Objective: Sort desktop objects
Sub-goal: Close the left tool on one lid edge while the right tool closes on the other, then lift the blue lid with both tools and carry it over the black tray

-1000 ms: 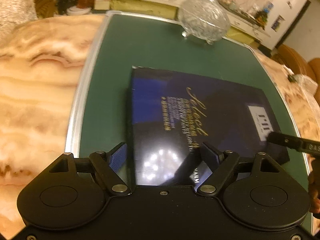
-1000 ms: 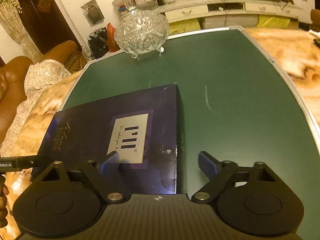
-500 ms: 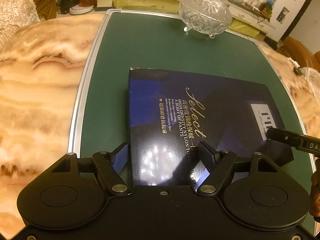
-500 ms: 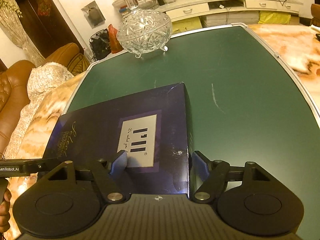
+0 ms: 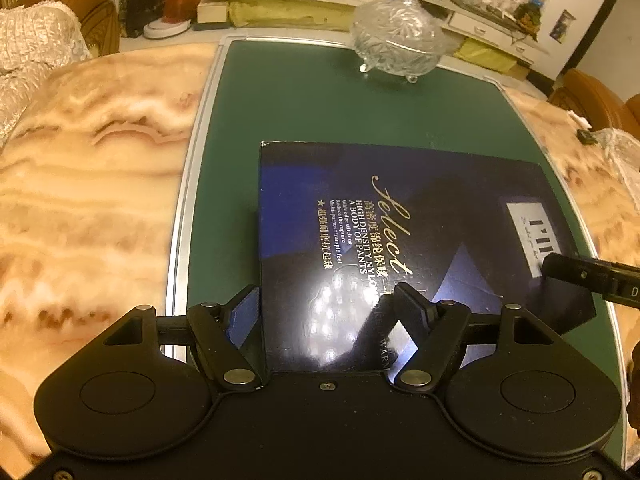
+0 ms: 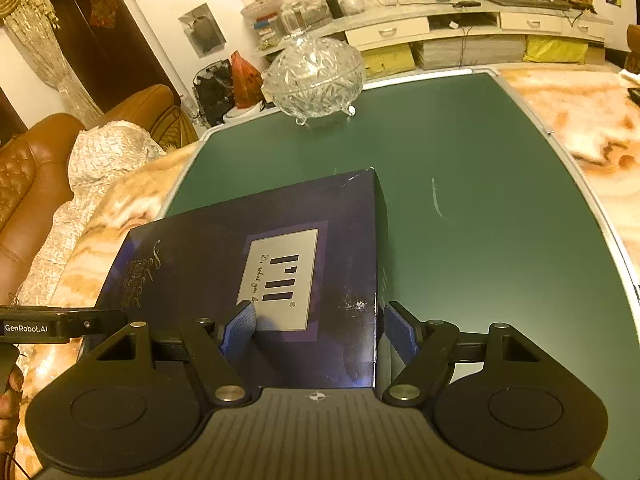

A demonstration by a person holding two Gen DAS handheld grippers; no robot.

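The dark blue box [image 5: 400, 240] lies over the green mat [image 5: 320, 100] on the marble bench [image 5: 80, 200], each gripper clamped on one end. The left gripper [image 5: 320, 304] has its jaws closed across the box's corner, one pad against the side wall, the other on the lid; only this view shows the gold "Select" lettering. The right gripper [image 6: 316, 324] likewise grips the opposite end, where the pale label is readable. A crystal lidded bowl [image 6: 314, 76] stands well apart, at the mat's far edge.
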